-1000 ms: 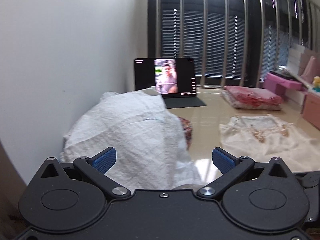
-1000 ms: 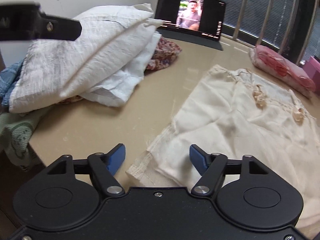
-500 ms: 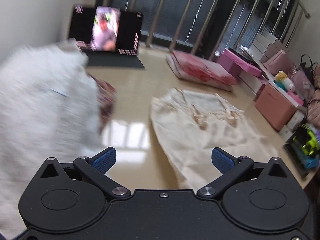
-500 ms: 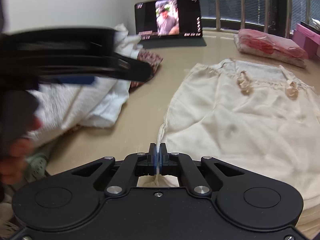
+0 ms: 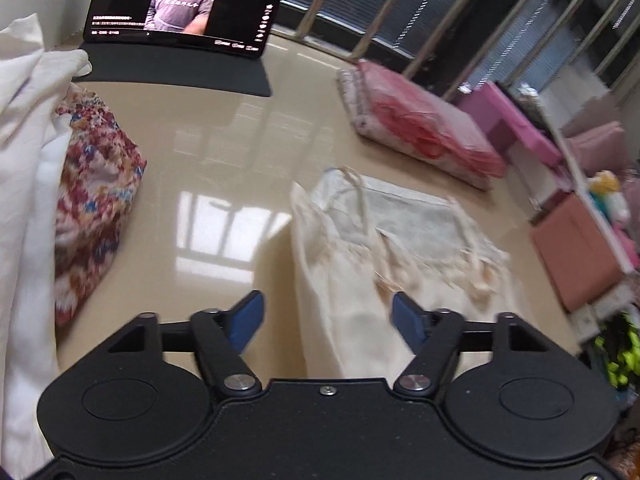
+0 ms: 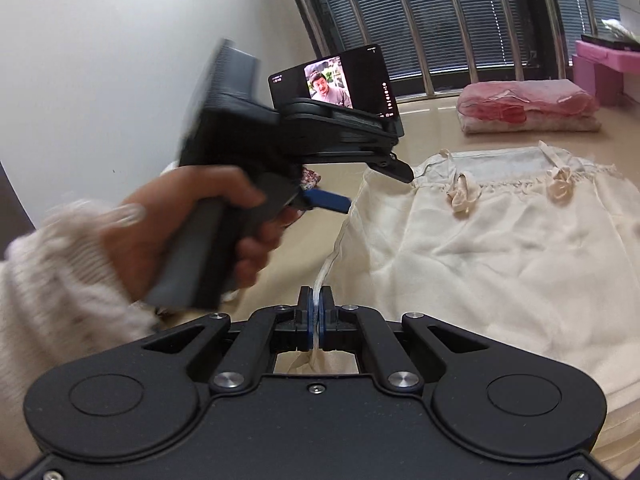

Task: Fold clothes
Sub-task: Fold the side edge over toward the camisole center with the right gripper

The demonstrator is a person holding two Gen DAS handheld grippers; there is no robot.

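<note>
Cream slip (image 6: 500,248) lies flat on the table (image 5: 208,152); the right gripper (image 6: 316,312) pinches its hem at 6 o'clock. The left gripper (image 5: 326,314), jaws wide and holding nothing, hovers over its edge.

Swung away from the heaped white laundry (image 5: 24,184) and came in low over the left edge of the cream camisole (image 5: 360,280), left gripper (image 5: 326,316) with blue pads narrowed from their wide spread yet still apart around that edge. Clamped shut on the garment's near left corner, right gripper (image 6: 319,312), after standing open above it a second back. Lifted that corner off the table (image 5: 224,152), a taut strip of hem rising into the pads.
</note>
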